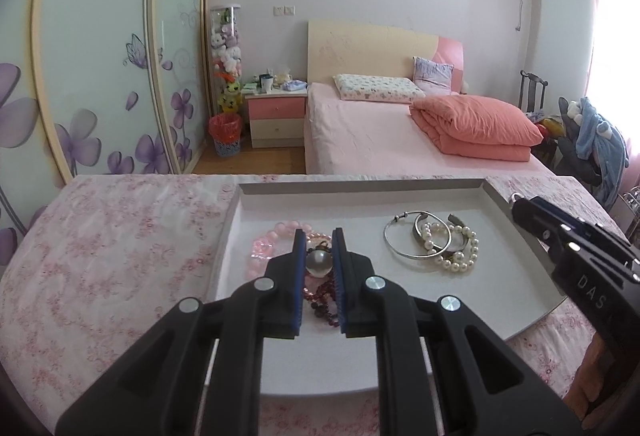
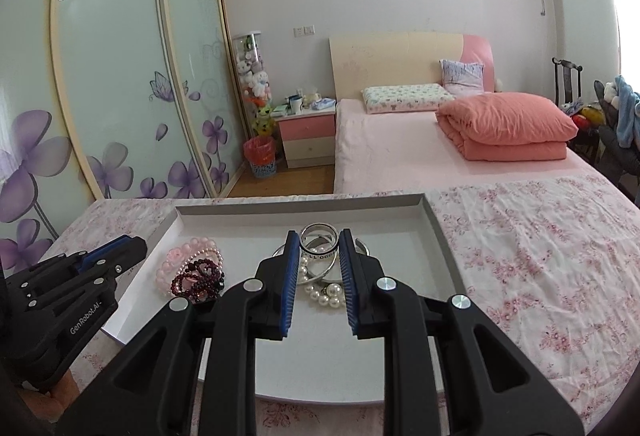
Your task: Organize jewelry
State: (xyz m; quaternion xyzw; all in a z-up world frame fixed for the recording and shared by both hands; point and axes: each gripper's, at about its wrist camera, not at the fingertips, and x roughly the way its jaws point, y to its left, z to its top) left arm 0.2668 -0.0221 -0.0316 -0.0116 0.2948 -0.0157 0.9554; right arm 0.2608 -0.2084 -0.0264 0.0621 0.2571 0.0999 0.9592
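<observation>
Left wrist: I see a floral cloth point(image 1: 120, 228) under a white tray point(image 1: 360, 195), with a bed point(image 1: 380, 139) and wardrobe point(image 1: 100, 55) behind. My left gripper point(image 1: 319, 242) pinches a large pearl point(image 1: 319, 263) over the pink beads point(image 1: 264, 248). Bangles point(image 1: 404, 236) lie to the right in the tray.

Right wrist: same cloth, tray and room. My right gripper point(image 2: 319, 242) clamps a lettered ring point(image 2: 319, 248), seen only here, above white pearls point(image 2: 326, 296). Dark red beads point(image 2: 198, 278) show fully here.

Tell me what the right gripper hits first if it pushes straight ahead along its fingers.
Probably the wide silver ring held between the right gripper pads, then the tray far wall; depth is uncertain.
</observation>
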